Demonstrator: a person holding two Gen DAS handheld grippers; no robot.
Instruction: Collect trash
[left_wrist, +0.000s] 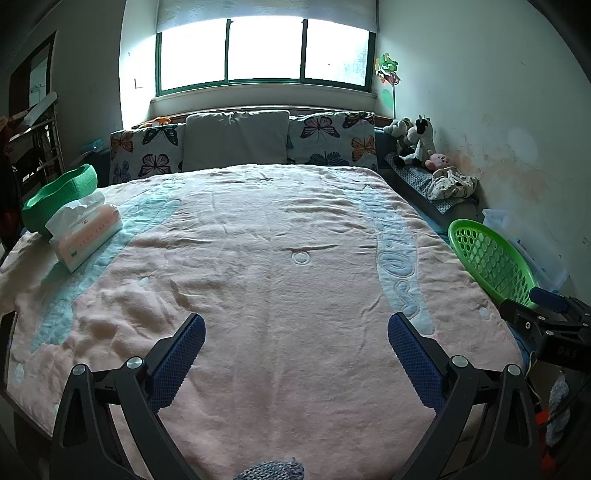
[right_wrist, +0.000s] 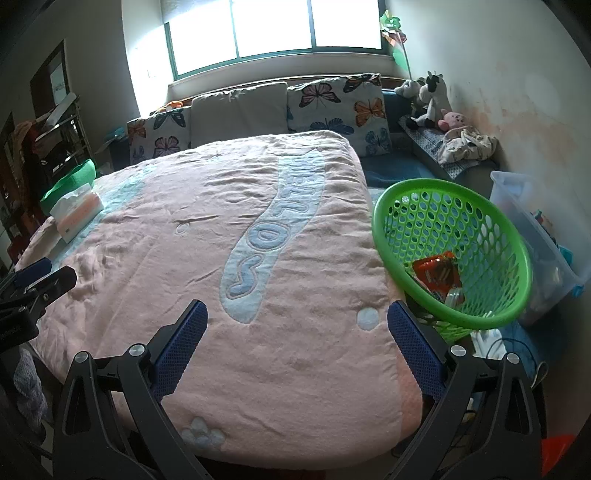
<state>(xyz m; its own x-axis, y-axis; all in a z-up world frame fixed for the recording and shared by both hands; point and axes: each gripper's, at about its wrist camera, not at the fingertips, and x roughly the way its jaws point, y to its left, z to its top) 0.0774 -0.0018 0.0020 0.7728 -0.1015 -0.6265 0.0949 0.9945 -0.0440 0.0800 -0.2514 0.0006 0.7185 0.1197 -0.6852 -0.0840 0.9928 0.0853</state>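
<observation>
Daylight pours in through the window (left_wrist: 264, 50) at the head of the bed, and its panes are blown out to plain white in both views, with glare spilling onto the wall beside it. The blanket (left_wrist: 258, 258) is evenly lit, its wrinkles marked by soft, shallow shadows. The left side of the room falls dim, and the shelf (right_wrist: 55, 136) there is murky. Both pictures bulge like a fisheye: the walls curve, and the corners fade to black. Focus is fairly sharp in the middle and softer toward the rim.
</observation>
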